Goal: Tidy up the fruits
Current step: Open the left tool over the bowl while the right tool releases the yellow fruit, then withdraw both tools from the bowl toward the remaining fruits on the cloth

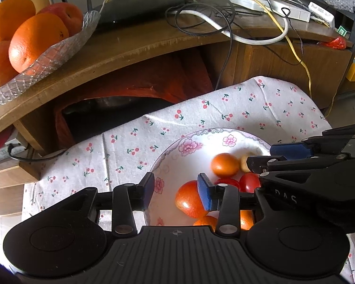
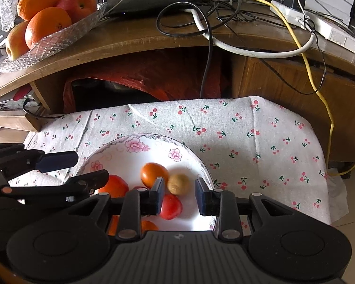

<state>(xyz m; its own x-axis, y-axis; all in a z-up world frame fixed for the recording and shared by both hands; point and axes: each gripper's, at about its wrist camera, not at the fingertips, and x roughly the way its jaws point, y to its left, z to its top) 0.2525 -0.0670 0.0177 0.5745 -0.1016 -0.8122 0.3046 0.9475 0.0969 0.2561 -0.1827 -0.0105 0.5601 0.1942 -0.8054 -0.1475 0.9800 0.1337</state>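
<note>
- My left gripper [image 1: 175, 190] hangs over the near-left rim of the floral plate [image 1: 175, 152], jaws wide apart and gripping nothing; its right blue pad sits in front of a large red-orange fruit [image 1: 187, 198].
- My right gripper [image 2: 179, 195] hovers over the plate's right half, jaws also spread and empty, with a small tan fruit [image 2: 178, 184] and a red fruit [image 2: 171, 207] showing in the gap between the pads.
- An orange oval fruit [image 2: 153, 174] lies just left of the tan one, touching it. More orange fruit pokes out at the plate's near edge, mostly hidden by the gripper bodies.
- The plate rests on a cherry-print cloth [image 2: 248, 127] draped over a low surface.
- Behind it stands a wooden desk [image 2: 135, 45] strewn with cables [image 2: 208, 7] and a white power strip [image 2: 319, 28].
- On the desk's left end, a cut-glass dish [image 1: 59, 49] holds oranges [image 1: 37, 40] and an apple [image 1: 66, 14].
</note>
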